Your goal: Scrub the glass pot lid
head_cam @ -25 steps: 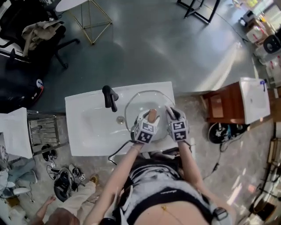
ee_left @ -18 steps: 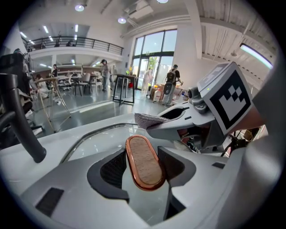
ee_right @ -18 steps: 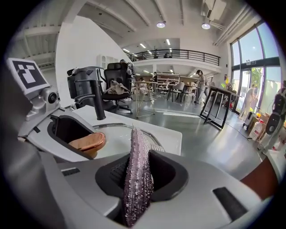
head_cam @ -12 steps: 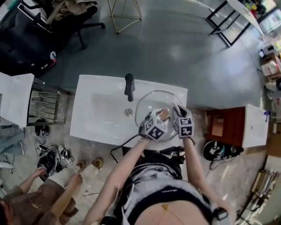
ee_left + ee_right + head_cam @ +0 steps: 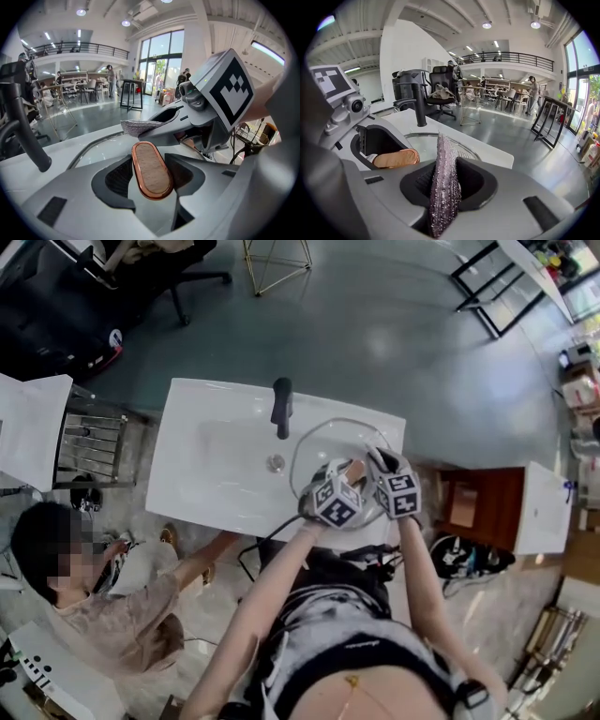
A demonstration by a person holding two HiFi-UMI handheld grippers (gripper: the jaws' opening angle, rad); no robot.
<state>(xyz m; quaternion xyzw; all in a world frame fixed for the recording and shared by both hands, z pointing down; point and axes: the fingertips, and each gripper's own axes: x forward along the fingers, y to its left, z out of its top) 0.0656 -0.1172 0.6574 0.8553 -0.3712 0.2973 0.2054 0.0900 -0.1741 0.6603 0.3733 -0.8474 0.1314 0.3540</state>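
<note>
White sink (image 5: 206, 474) on a grey floor, black faucet (image 5: 281, 407) at its back edge. Lid (image 5: 323, 451) lies over the sink's right half, beside the faucet, knob (image 5: 151, 168) up. Left gripper (image 5: 345, 482): jaws fairly wide, just closed a little further, clamped across the knob's narrow width. Right gripper (image 5: 377, 461): jaws nearly together, pinching a silvery scourer (image 5: 444, 187) edge-on. Scourer tip is over the glass beyond the knob; contact unclear. A person (image 5: 103, 606) is low at picture left.

Cannot see the near half of the glass lid (image 5: 317, 442) from the head view, covered by the left gripper (image 5: 345, 476) and right gripper (image 5: 378, 460); cannot trace the lid handle (image 5: 150, 171) or scouring cloth (image 5: 444, 183) below the jaws clamping them
</note>
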